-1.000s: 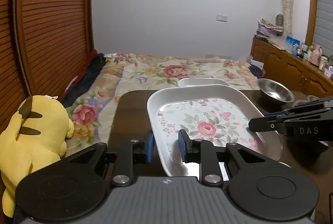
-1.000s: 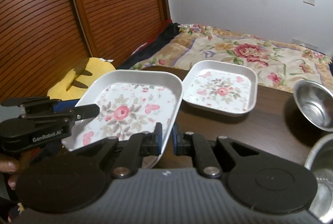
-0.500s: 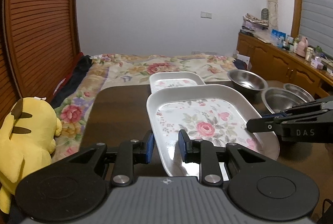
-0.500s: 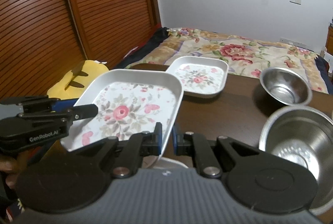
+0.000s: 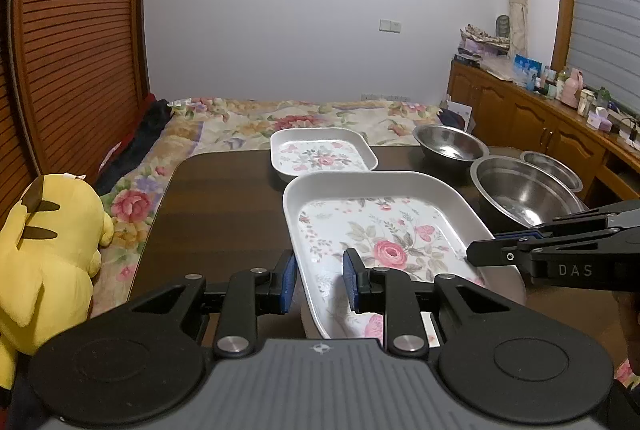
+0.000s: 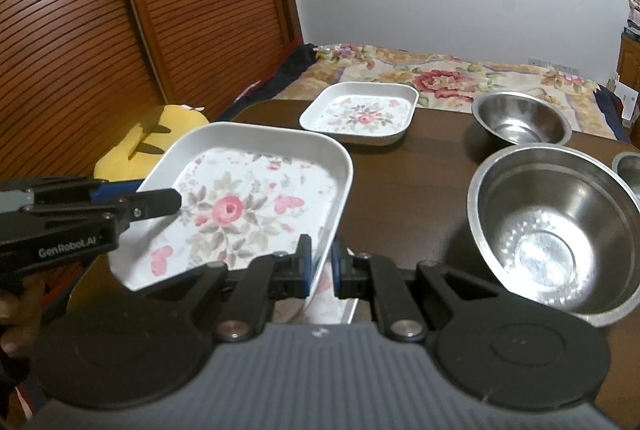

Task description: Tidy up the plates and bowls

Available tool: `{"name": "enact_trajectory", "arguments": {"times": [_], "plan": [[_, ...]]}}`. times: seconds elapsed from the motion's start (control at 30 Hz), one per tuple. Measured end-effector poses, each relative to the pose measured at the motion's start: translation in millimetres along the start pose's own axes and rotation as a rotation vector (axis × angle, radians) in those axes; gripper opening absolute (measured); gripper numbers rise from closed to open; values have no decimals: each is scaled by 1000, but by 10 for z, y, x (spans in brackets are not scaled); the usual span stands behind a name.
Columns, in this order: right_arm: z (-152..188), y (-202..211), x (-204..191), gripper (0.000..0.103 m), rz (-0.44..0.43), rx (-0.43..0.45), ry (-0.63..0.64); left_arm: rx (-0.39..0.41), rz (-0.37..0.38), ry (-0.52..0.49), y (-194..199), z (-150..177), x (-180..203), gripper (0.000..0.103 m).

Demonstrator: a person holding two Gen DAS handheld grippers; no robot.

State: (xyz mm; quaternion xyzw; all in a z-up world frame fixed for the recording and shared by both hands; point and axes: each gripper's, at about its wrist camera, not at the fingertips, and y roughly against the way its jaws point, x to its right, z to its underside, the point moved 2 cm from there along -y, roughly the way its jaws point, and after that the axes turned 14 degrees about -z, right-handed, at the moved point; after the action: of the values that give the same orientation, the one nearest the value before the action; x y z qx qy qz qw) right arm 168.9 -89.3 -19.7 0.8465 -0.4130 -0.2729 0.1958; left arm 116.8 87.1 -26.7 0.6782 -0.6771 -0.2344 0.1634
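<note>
Early stage by my read: nothing stacked yet, plates and bowls all sit separate.

The big floral plate [image 6: 248, 198] is lifted off the worktop [image 5: 224, 206] near its front edge, tilted, held on both sides. The left claw [image 5: 318, 280] is partly open around the plate's left rim; the pads look close to the rim, but whether they actually pinch it I cannot tell from this angle. The right claw [image 6: 322, 262] is nearly closed, clamped on the plate's right rim.

Left to do: set the big plate down or nest it with the small floral plate [image 5: 322, 158], which lies flat at the far edge of the worktop, and nest the bowls.

Bowls by size: big steel bowl [image 6: 556, 226] at the right edge, just beside the held plate; medium steel bowl [image 6: 520, 118] toward the far right corner; a small steel bowl [image 5: 552, 168] behind the big one, mostly cut off.

In the way: the big bowl crowds the plate's right side. The path to the small plate looks free.

Off the worktop: a bed [image 5: 304, 122] beyond it, a yellow plush toy [image 5: 44, 242] at the left, a cabinet [image 5: 532, 122] at the right.
</note>
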Motion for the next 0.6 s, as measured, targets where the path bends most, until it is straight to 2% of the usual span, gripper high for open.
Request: {"name": "enact_trajectory", "arguments": {"times": [0.6], "plan": [[280,44,5,12,-15,10,-37,-82,-9,-16,-60,358,56,27]]}}
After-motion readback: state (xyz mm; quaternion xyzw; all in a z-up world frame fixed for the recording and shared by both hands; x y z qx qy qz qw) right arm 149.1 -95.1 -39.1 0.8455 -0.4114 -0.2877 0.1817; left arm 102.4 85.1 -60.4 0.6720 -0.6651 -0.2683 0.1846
